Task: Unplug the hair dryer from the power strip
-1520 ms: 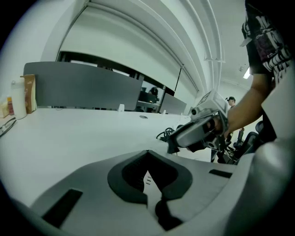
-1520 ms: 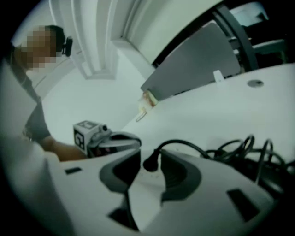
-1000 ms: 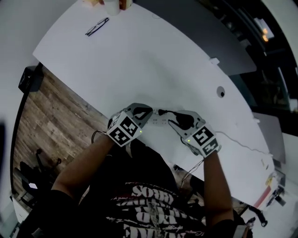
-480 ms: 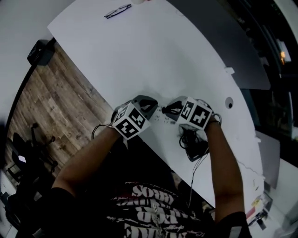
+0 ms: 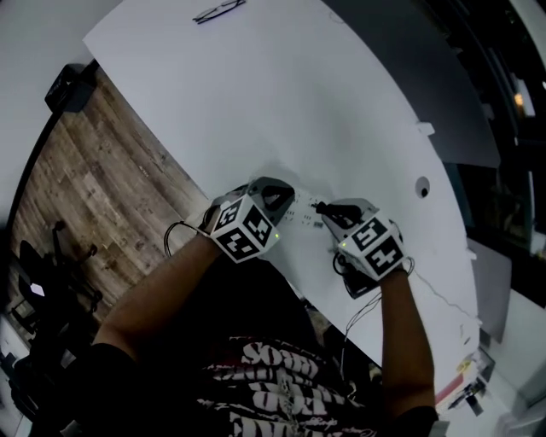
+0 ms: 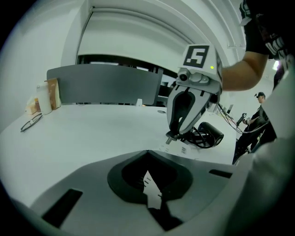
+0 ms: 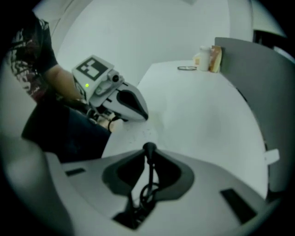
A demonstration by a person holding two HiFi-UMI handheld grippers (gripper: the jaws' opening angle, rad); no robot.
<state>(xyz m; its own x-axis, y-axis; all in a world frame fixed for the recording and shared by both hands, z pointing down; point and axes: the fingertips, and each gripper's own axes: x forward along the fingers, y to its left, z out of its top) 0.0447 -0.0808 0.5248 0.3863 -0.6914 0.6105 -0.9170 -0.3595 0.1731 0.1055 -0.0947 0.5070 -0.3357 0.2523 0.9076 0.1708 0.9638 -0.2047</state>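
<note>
Two grippers meet near the 6 o'clock edge of a white table (image 5: 256, 102), seen from above. The left gripper (image 5: 275, 201) has its jaws nearly together, clamped on one end of a white power strip (image 5: 301, 216). The strip lies flat on the table and runs toward 3 o'clock. The right gripper (image 5: 328, 212), at 3 o'clock from the left one, points steeply down at the strip's other end. Its jaws have just been closing and now stand narrow on the black plug (image 7: 149, 148), which sits at their tips. The black cord (image 7: 148, 184) trails back between them. Whether the plug's pins are in the socket cannot be told. The black hair dryer (image 6: 209, 134) lies on the table with cord looped beside it, at 5 o'clock from the right gripper, near the table edge. A pair of glasses (image 5: 217, 10) lies far off at 12 o'clock.
</note>
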